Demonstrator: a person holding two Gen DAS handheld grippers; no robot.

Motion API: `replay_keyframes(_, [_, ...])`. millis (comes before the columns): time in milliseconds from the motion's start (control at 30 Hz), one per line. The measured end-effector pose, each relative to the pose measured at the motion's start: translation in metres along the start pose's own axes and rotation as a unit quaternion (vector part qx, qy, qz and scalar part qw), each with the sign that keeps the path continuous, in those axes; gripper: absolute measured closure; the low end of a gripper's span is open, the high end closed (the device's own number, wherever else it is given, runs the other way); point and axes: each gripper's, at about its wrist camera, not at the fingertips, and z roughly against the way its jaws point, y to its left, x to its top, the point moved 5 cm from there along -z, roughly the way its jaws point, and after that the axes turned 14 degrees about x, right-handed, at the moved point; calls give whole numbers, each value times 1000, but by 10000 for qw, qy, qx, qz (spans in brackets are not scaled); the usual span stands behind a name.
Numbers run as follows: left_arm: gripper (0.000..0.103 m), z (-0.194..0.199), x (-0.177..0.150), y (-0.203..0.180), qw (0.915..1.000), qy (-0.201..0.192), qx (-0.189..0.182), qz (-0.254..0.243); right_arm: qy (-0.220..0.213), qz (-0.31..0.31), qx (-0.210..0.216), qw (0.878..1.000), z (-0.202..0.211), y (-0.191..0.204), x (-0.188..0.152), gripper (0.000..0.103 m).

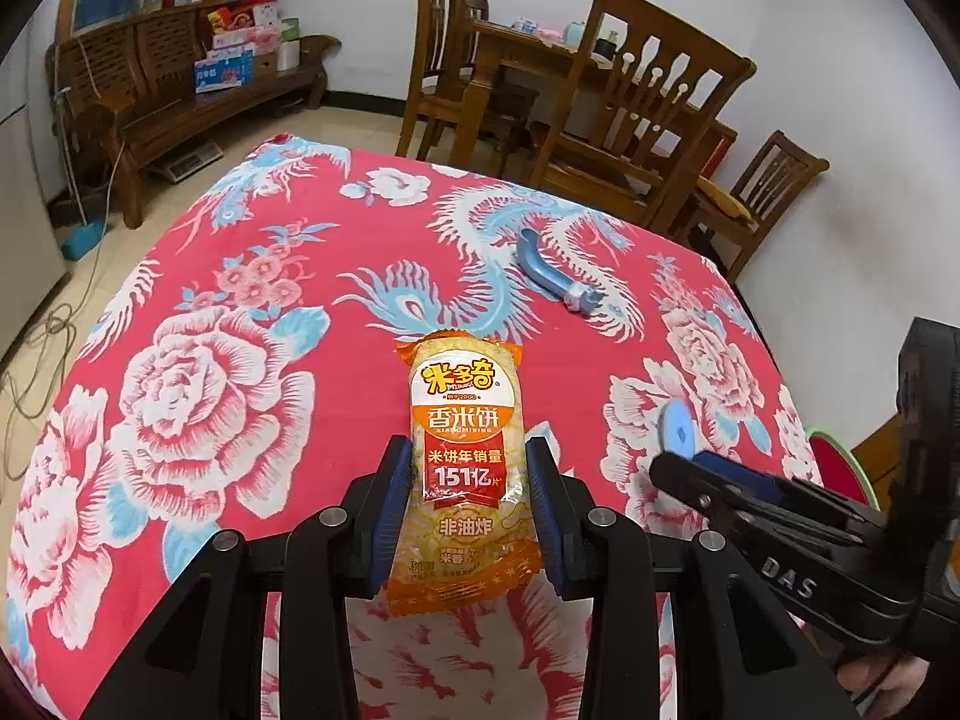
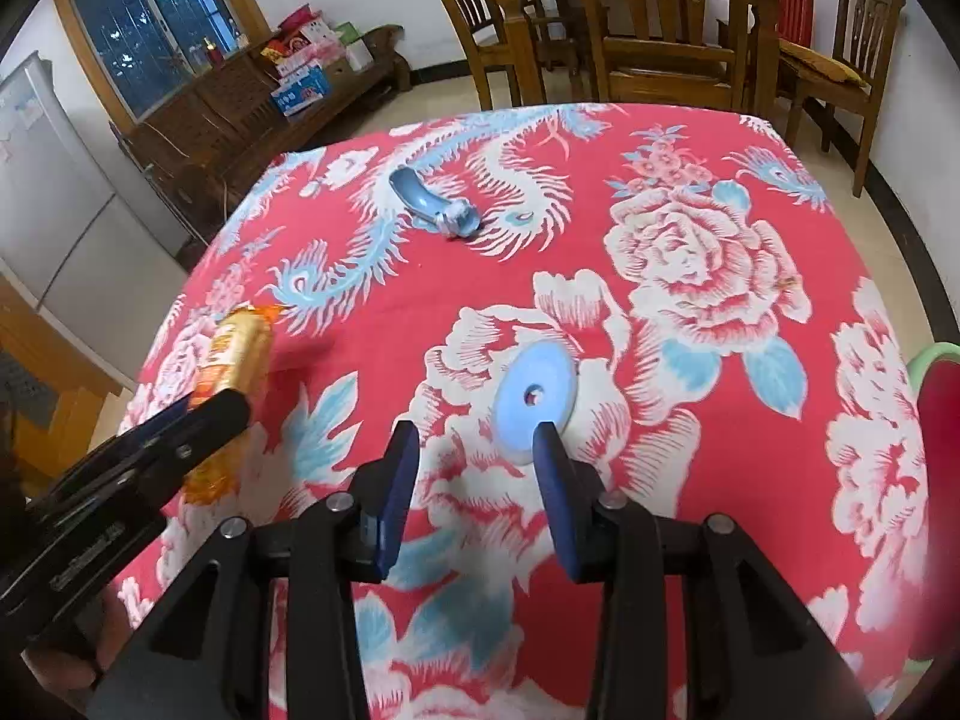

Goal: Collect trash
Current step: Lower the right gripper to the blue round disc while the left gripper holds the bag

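Note:
An orange and yellow rice cracker packet (image 1: 462,456) stands lengthwise between the blue pads of my left gripper (image 1: 467,444), which is shut on it above the red floral tablecloth (image 1: 198,276). In the right wrist view the same packet (image 2: 240,354) sticks out of the left gripper (image 2: 210,414) at the left. My right gripper (image 2: 477,429) is open with nothing between its pads. A flat light blue disc with a hole (image 2: 534,396) lies on the cloth just beyond its right fingertip (image 2: 547,438). The disc (image 1: 678,429) also shows by the right gripper (image 1: 684,465). A crumpled blue tube (image 1: 552,276) (image 2: 432,204) lies farther back.
A red bin with a green rim (image 2: 939,414) (image 1: 840,468) stands off the table's right edge. Wooden chairs (image 1: 648,108) and a dining table stand beyond the far edge. A bench with boxes (image 1: 180,78) is at the back left, and a fridge (image 2: 54,192) at the left.

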Motion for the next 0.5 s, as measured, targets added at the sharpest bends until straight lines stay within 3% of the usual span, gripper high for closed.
replay_keyframes(500, [64,1,1,4,9999,-22,-123,72,-95,51,-543,9985,-9,-9,9,62])
